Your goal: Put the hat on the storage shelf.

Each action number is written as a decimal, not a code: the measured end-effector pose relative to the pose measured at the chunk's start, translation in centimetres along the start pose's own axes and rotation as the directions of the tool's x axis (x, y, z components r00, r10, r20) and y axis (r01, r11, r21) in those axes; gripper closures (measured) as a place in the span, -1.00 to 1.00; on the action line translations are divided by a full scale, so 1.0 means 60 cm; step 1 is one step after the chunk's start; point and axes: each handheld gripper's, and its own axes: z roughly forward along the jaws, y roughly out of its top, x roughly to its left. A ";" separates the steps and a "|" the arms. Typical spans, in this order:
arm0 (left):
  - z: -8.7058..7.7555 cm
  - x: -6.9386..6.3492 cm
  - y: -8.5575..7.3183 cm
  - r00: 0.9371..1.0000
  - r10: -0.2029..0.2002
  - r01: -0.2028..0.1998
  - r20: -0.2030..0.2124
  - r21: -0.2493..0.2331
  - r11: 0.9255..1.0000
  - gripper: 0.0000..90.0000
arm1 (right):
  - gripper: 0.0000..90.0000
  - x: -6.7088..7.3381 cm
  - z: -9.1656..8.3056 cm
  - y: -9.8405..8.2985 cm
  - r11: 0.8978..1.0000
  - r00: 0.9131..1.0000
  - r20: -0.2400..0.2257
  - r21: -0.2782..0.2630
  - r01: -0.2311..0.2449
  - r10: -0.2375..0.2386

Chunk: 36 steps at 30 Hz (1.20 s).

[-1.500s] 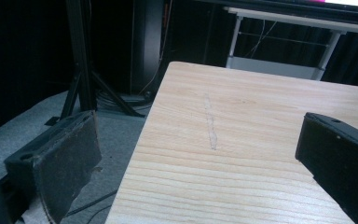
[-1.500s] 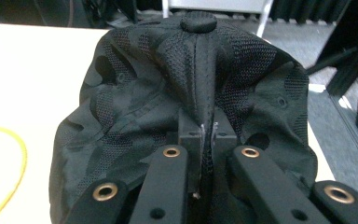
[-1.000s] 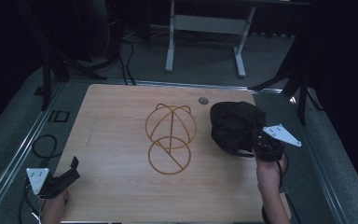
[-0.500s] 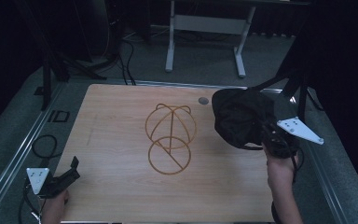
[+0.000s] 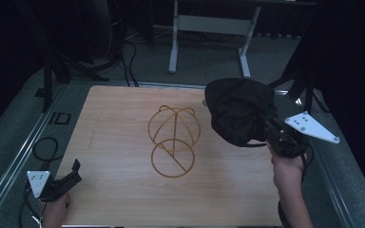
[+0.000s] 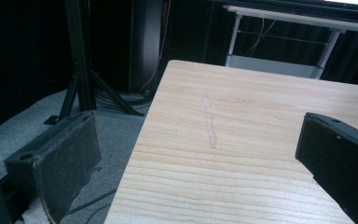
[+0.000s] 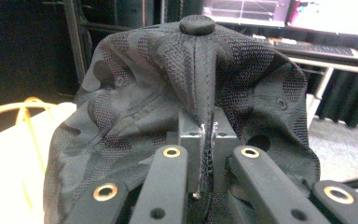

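now the right gripper (image 5: 271, 135), pinched tight on the black cap (image 5: 240, 116), has lifted it off the table (image 5: 123, 142); next likely the wire stand (image 5: 173, 137). left gripper (image 5: 71, 173) sits open.

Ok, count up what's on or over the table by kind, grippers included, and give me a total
Black caps: 1, pinched in the right gripper
Yellow wire stands: 1
Grippers: 2, counting the left gripper
Total: 4

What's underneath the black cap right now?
The black cap hangs off the table, pinched in the right claw. Beneath shows bare wood; the table's far right corner stays covered.
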 end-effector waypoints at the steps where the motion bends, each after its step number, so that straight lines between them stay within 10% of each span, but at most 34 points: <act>1: 0.000 0.000 0.000 1.000 0.000 0.000 0.000 0.000 1.000 -0.99 | 0.94 0.000 0.000 0.000 1.000 1.000 0.000 0.000 0.000 0.000; 36: 0.000 0.000 0.000 1.000 0.005 -0.005 0.006 0.000 1.000 -0.99 | 0.94 0.124 0.050 0.079 0.994 0.977 -0.196 -0.075 0.074 -0.087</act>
